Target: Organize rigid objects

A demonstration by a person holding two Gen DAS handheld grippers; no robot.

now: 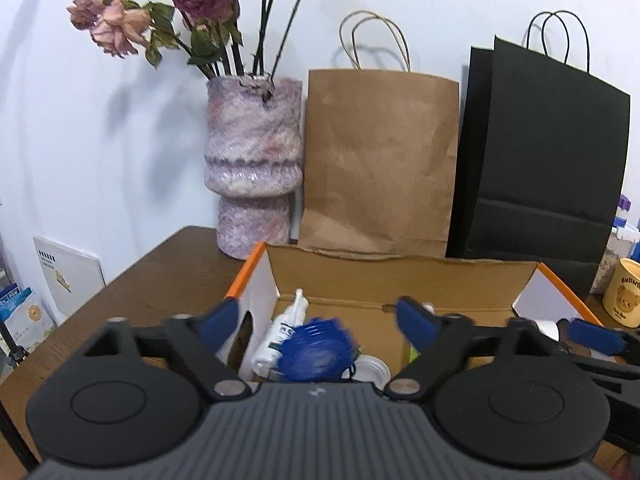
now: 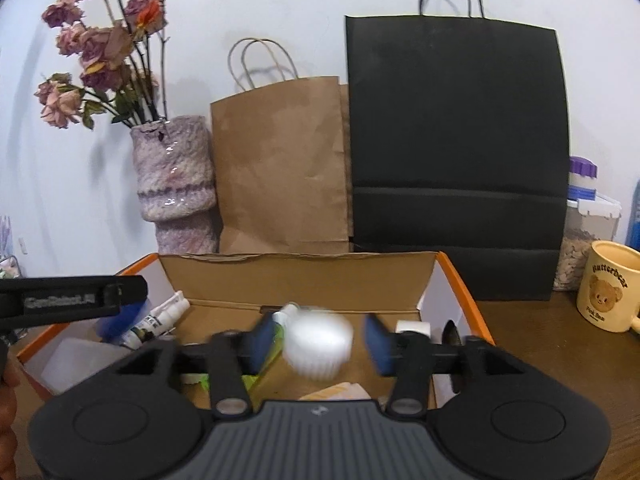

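An open cardboard box with orange edges (image 1: 400, 276) (image 2: 296, 276) stands on the brown table. My left gripper (image 1: 316, 322) is open above its left part; a blurred blue ribbed lid (image 1: 314, 354) is between and below the fingers, not gripped. A white spray bottle (image 1: 280, 334) (image 2: 154, 322) lies in the box. My right gripper (image 2: 318, 340) is open over the box middle; a blurred white ribbed cap (image 2: 318, 346) is between the fingers, apart from both pads. The left gripper's finger (image 2: 72, 300) shows at left in the right wrist view.
Behind the box stand a marbled pink vase with dried roses (image 1: 252, 172) (image 2: 174, 184), a brown paper bag (image 1: 380, 160) (image 2: 280, 164) and a black paper bag (image 1: 540, 160) (image 2: 456, 140). A yellow bear mug (image 2: 608, 292) (image 1: 622, 296) and a food container (image 2: 588, 232) stand at right.
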